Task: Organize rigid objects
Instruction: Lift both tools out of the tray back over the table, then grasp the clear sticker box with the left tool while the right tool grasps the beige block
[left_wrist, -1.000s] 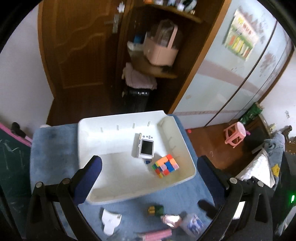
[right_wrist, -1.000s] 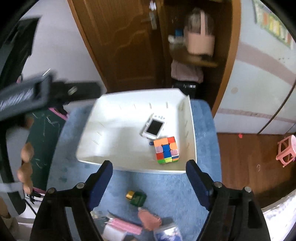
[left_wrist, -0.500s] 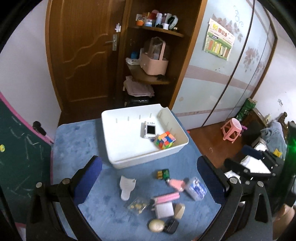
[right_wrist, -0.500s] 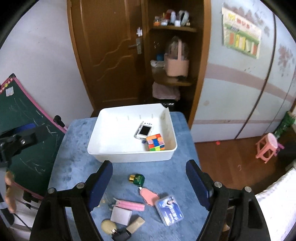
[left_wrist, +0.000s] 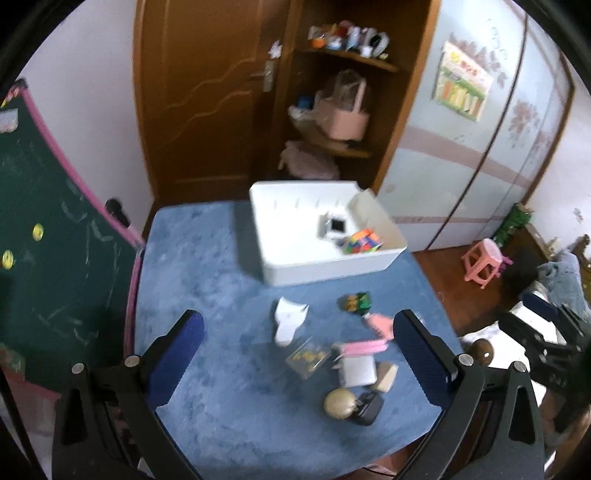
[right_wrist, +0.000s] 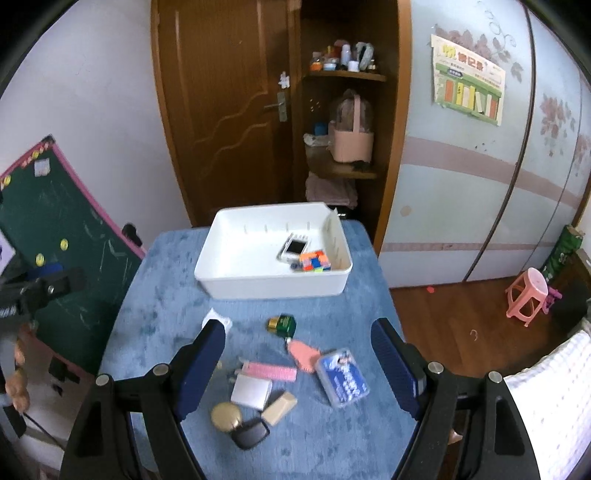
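Observation:
A white bin (right_wrist: 236, 275) (left_wrist: 317, 269) stands at the far side of a blue-covered table (right_wrist: 166, 295). In it lie a small white device (right_wrist: 293, 248) and a colourful puzzle cube (right_wrist: 314, 261). Nearer lie a green box (right_wrist: 283, 325), a pink comb (right_wrist: 271, 371), a blue card case (right_wrist: 341, 376), a white pad (right_wrist: 251, 390), a gold round thing (right_wrist: 226, 416) and a black case (right_wrist: 251, 435). My left gripper (left_wrist: 295, 347) and right gripper (right_wrist: 299, 358) are both open and empty, held high above the near edge.
A green chalkboard with a pink frame (right_wrist: 62, 236) leans at the table's left. A wooden door and shelf unit (right_wrist: 340, 147) stand behind. A pink stool (right_wrist: 526, 297) sits on the wood floor at right. A white cloth piece (left_wrist: 290, 321) lies mid-table.
Both grippers have pulled back and up from over the bin to the table's near side. The loose items have come into view. The bin's contents are unchanged.

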